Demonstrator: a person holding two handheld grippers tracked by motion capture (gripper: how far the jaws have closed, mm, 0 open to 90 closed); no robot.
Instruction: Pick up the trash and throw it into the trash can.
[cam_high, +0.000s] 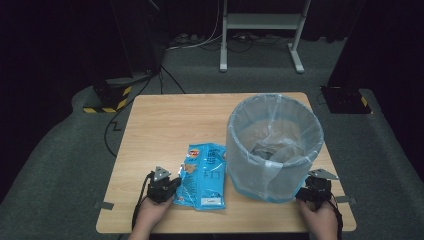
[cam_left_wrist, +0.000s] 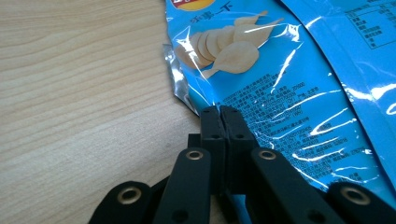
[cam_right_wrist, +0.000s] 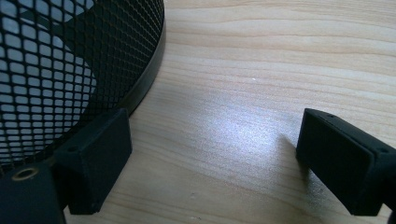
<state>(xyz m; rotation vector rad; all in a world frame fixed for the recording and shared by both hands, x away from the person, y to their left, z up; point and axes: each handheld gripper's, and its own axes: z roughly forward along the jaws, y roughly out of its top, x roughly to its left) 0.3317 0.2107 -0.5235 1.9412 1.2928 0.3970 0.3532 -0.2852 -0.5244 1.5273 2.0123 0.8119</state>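
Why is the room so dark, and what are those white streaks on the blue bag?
High view: light falls on the table; the surroundings stay dark. Left gripper view: glare streaks the crinkled chip bag. Right gripper view: a soft sheen on the wood beside the mesh bin.

Left gripper (cam_high: 172, 186) sits around 7 o'clock, jaws pinched tight together. Right gripper (cam_high: 306, 192) is low at 5 o'clock, jaws spread wide apart.

Room: dim, dark surround; light from above falls on table (cam_high: 165, 120) only.
High view: soft, low res, slightly grainy.
Glare: white streaks on chip bag (cam_left_wrist: 299, 93) foil, left gripper view; pale sheen patch on wood, right gripper view.
Shadows: soft, beside right claw (cam_right_wrist: 212, 163).
Focus: near claw parts a bit blurred.
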